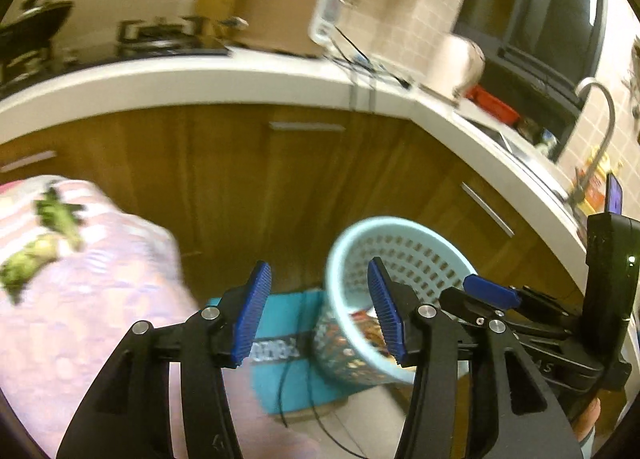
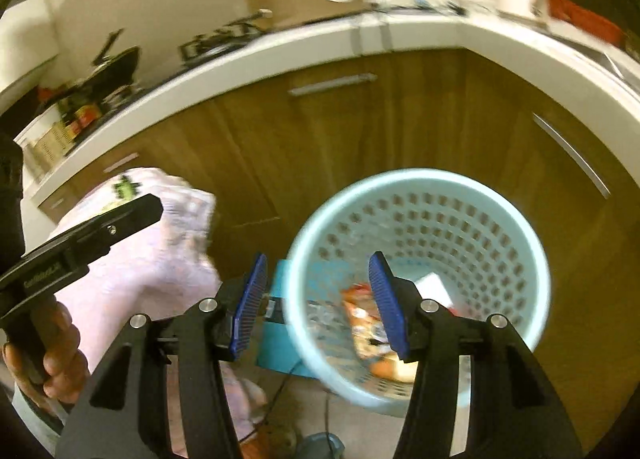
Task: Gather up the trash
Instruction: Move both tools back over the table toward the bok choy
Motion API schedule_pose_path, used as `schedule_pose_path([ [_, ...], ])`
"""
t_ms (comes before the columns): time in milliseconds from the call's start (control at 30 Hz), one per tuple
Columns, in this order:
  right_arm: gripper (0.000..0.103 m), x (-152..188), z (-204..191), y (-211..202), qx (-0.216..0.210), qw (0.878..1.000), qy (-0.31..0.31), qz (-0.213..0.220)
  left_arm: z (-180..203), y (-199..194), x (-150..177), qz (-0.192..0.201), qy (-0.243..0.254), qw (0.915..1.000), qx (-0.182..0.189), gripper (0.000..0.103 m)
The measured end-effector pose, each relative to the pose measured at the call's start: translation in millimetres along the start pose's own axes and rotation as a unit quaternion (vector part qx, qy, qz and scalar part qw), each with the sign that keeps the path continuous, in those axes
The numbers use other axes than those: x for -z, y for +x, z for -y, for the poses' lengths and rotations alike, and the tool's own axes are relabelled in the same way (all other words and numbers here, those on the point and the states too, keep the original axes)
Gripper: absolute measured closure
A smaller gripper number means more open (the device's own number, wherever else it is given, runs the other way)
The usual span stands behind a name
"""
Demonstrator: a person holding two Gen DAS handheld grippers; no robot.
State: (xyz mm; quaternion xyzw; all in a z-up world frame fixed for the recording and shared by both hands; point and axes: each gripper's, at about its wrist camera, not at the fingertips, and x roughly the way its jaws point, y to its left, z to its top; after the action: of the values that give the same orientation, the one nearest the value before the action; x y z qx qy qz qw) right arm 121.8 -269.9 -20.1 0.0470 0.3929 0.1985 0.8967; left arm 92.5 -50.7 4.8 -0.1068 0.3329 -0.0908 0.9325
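Observation:
A light blue perforated waste basket stands on the floor by the wooden cabinets; it also shows in the left wrist view. Inside lie an orange snack wrapper, a white piece and other scraps. My right gripper is open and empty, above the basket's near rim. My left gripper is open and empty, to the left of the basket. The right gripper also appears in the left wrist view over the basket. Green vegetable scraps lie on a pink patterned cloth.
A white countertop curves around, carrying a large pot, a stove, a sink faucet. A teal box and a black cable lie on the floor beside the basket.

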Motion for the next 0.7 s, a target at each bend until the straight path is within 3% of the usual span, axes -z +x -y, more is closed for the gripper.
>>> schedule_pose_path([
  [200, 0.053, -18.6, -72.1, 14.2, -0.044, 0.998, -0.048, 0.008, -61.9, -44.5, -3.5, 0.033, -0.032, 0.9974, -0.056, 0.054],
  [433, 0.053, -35.2, -151.6, 41.9, -0.093, 0.991, -0.09, 0.007, -142.0, -78.8, -3.9, 0.045, -0.071, 0.9889, -0.122, 0.054],
  [700, 0.053, -41.1, -207.8, 82.1, -0.125, 0.986, -0.107, 0.003, -196.4, -68.6, -0.4, 0.021, -0.073, 0.986, -0.148, 0.048],
])
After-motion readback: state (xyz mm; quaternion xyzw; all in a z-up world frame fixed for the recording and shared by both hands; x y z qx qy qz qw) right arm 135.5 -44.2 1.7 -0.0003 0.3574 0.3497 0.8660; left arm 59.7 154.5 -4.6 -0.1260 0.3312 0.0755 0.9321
